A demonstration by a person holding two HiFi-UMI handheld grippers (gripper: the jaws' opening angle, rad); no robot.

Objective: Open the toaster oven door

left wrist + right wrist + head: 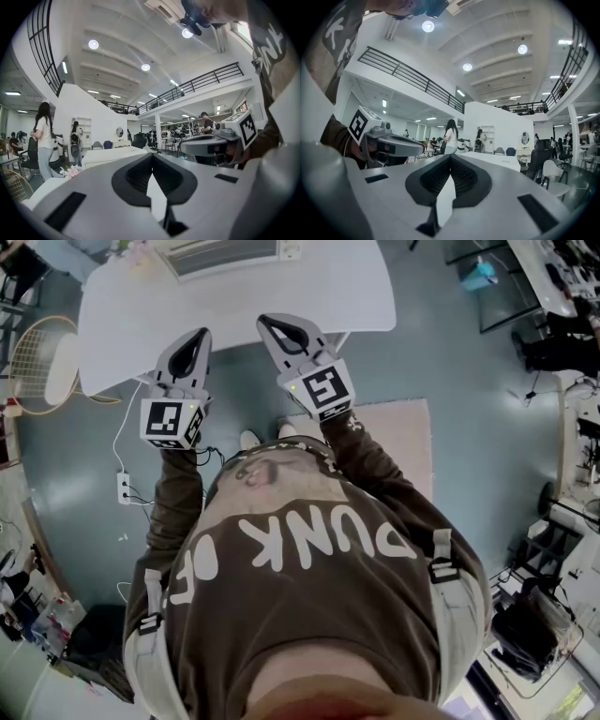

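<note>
Grippers poised short of the work: the left gripper (201,332) and right gripper (266,321) hang side by side at the near edge of a white tabletop (356,287), in the upper middle of the head view. The gripper views show the left fingers (133,174) and the right fingers (465,177) clenched tip to tip on nothing, with only an open hall beyond them.

A low white box at the top edge of the head view sits well apart from both grippers across the tabletop and is most likely the oven (220,257). Its greyish panel faces the person and may be the door, though no handle can be made out from here.

On that reading, the door should be a stiff sheet of metal and glass. It would swing lightly on its hinge, yet a catch or spring probably holds it at the start. The place to take hold would be the handle bar, probably along the door's top edge, with the fingers across its middle so the door comes down evenly.

A smooth bar could slip between the fingers. A small oven on a slick tabletop may also slide toward the pull, so the second gripper would do well to steady the case. The glass calls for gentle lowering, not a drop.
</note>
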